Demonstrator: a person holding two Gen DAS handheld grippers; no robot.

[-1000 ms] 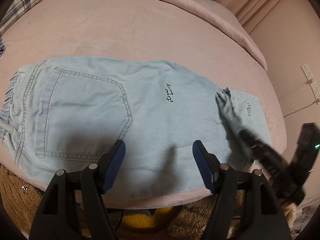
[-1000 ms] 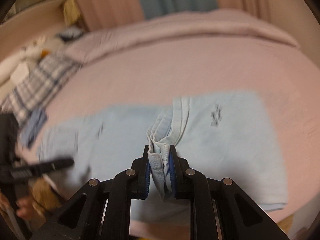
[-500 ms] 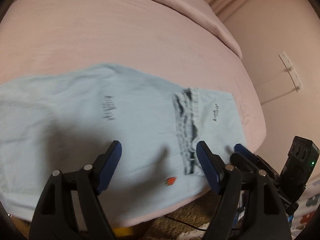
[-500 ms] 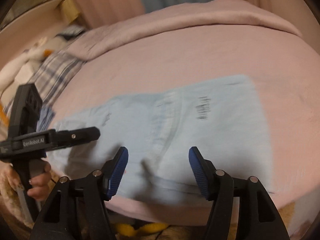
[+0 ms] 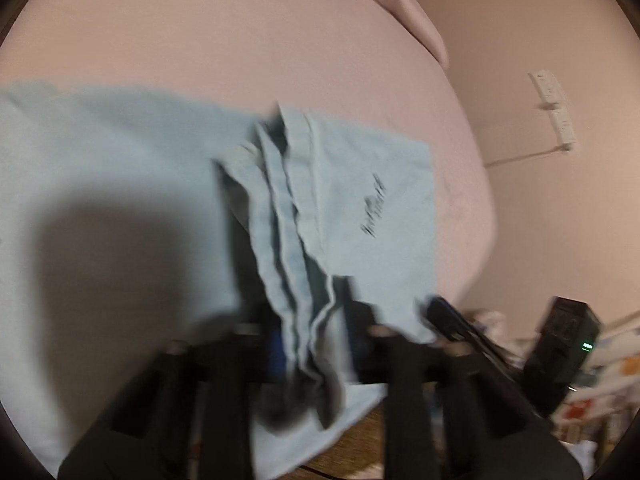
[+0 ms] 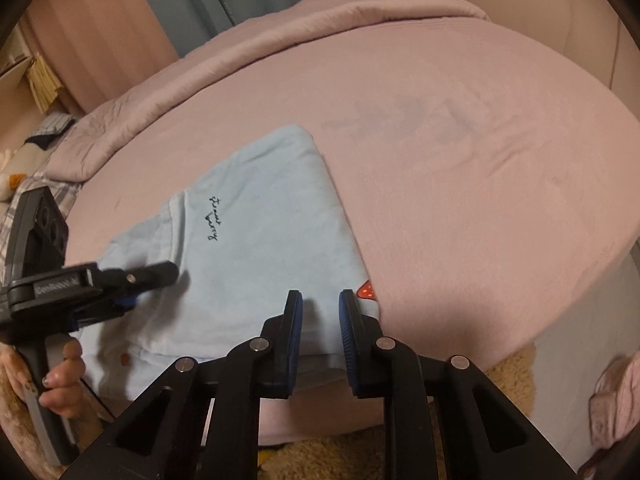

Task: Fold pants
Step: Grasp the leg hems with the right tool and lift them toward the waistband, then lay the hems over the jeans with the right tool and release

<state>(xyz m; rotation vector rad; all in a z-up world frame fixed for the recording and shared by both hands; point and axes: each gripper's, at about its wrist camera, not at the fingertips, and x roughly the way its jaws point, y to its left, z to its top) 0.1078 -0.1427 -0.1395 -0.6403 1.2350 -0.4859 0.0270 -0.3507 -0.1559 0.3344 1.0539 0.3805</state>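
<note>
Light blue denim pants (image 6: 260, 248) lie on a pink bed (image 6: 460, 168), their leg end doubled back over the rest. In the blurred left wrist view my left gripper (image 5: 316, 354) is shut on the bunched hems of the pants (image 5: 292, 240) at the bed's near edge. It also shows in the right wrist view (image 6: 132, 292), at the left side of the pants. My right gripper (image 6: 320, 308) stands partly open and empty over the near folded edge, beside a red strawberry patch (image 6: 367, 291). It shows at the right of the left wrist view (image 5: 444, 316).
A pink duvet (image 6: 280, 40) is rolled along the far side of the bed. A plaid cloth (image 6: 24, 196) lies at the far left. A wall socket with cable (image 5: 554, 112) is on the right wall. A fuzzy tan rug (image 6: 512, 376) lies below the bed edge.
My left gripper has moved right and closed on the bunched hems. My right gripper, shut on them a second ago and open half a second ago, has swung right and narrowed.
</note>
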